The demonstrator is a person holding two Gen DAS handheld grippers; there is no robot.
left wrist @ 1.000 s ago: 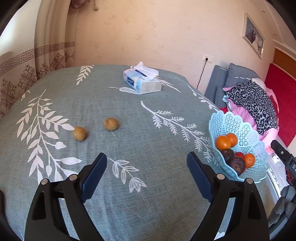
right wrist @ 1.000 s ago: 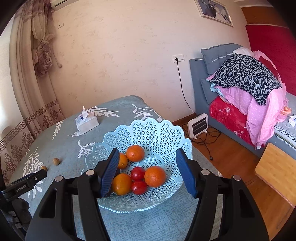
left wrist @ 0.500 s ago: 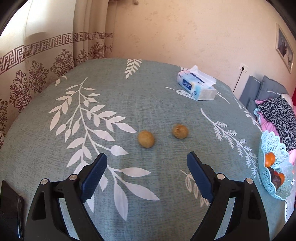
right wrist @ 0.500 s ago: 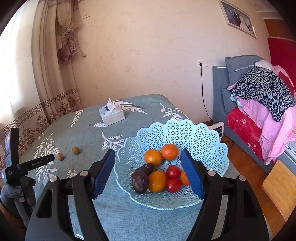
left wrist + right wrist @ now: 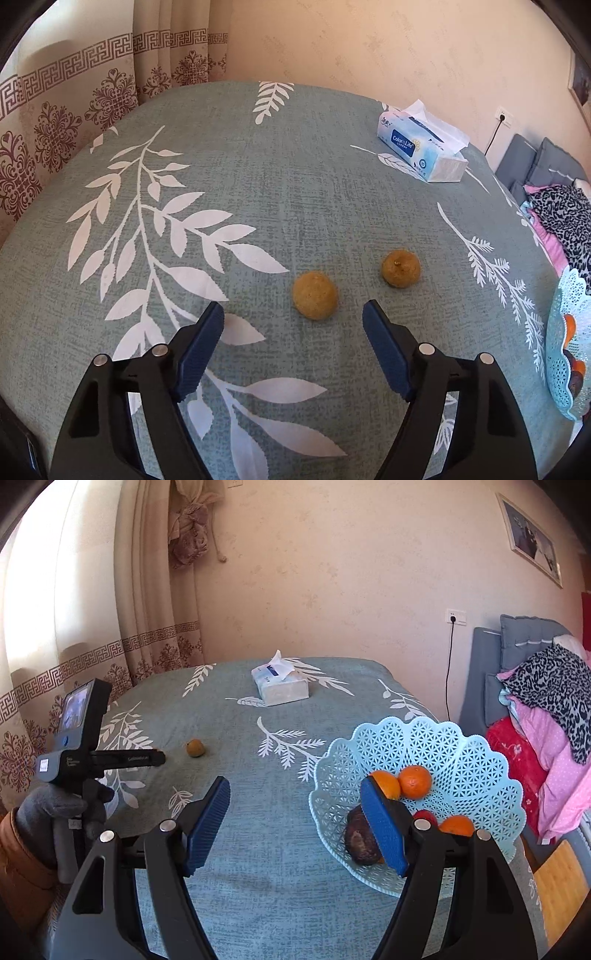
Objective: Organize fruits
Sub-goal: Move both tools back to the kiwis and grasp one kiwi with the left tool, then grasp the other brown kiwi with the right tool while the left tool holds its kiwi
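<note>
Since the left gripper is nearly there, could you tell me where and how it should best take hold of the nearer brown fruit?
Grip the nearer brown fruit across its widest middle, coming from above and in front, where the left gripper already points. It is small, roundish and lies free on the tablecloth, clear of the second brown fruit, so probably either side suits. The fingers have just been closing, nothing between them yet.

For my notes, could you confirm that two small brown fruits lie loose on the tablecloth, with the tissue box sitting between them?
Not quite. The left wrist view shows the two brown fruits side by side with nothing between them; the tissue box sits well beyond them, toward the wall. They do lie loose on the tablecloth.
</note>
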